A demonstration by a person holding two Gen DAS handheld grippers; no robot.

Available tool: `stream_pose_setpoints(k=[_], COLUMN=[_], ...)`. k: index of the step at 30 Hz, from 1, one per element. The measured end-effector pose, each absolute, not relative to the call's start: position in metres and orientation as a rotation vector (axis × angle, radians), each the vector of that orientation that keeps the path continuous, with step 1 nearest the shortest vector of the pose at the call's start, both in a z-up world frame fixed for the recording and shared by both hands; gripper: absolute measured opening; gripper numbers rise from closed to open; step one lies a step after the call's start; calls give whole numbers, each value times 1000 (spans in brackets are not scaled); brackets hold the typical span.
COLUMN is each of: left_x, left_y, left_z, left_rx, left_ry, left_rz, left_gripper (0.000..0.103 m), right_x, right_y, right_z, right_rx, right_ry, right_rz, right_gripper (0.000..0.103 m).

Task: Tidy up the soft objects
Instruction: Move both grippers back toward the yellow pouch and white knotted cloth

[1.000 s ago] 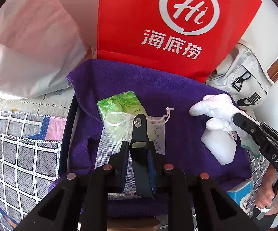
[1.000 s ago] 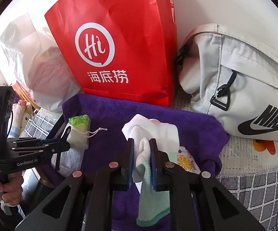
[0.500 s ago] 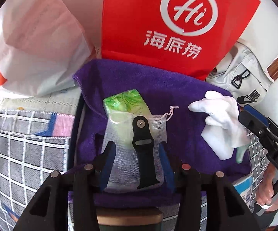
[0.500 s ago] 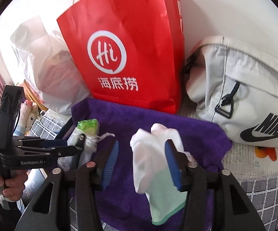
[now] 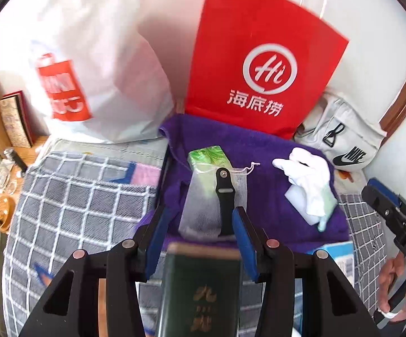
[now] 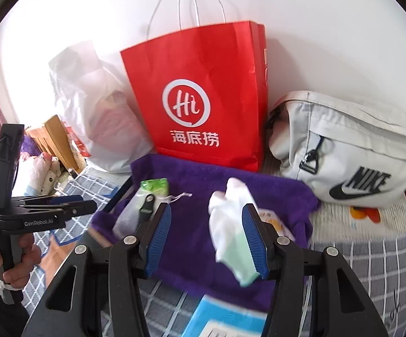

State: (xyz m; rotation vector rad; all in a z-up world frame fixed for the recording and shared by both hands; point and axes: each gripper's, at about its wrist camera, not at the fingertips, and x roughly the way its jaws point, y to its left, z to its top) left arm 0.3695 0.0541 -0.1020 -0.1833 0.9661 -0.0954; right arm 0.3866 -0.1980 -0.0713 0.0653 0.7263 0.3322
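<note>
both loads set down on the purple towel, both pairs of tongs released

the left tongs (image 5: 197,234) are parted with nothing between them, their jaws having just been opening; the black strap (image 5: 223,193) lies on the mesh pouch (image 5: 211,196) over the green tissue pack (image 5: 207,154), on the purple towel (image 5: 264,151). the right tongs (image 6: 207,237) are likewise parted and empty, also just opened; the white cloth bundle (image 6: 228,219) rests on the towel's right side. the placing step is judged finished. next, the tongs would need to be cleared of the towel and another soft item sought, perhaps on the checked bedcover (image 5: 71,191).
</note>
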Motion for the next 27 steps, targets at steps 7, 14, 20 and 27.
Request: stream_pose_setpoints(k=[7,14,20,27], left_x=[317,261,217,176], left_y=[62,68,74,60], left_z=[-100,-111,-128,-165], left_rx=[-225,-238,-256,-233], left_ry=[1005,1022,1045,1142], left_rz=[-125,-128,-126,-152], left_gripper=[45,45,45,45], right_x=[321,243,199,168], right_y=[-189,-173,-171,-177], right_z=[-67,-78,-95,-126], right_rx=[113,48,28,42], right_ry=[762,766,779,820], right_rz=[366,390,375,384], right_gripper=[52,52,52,52])
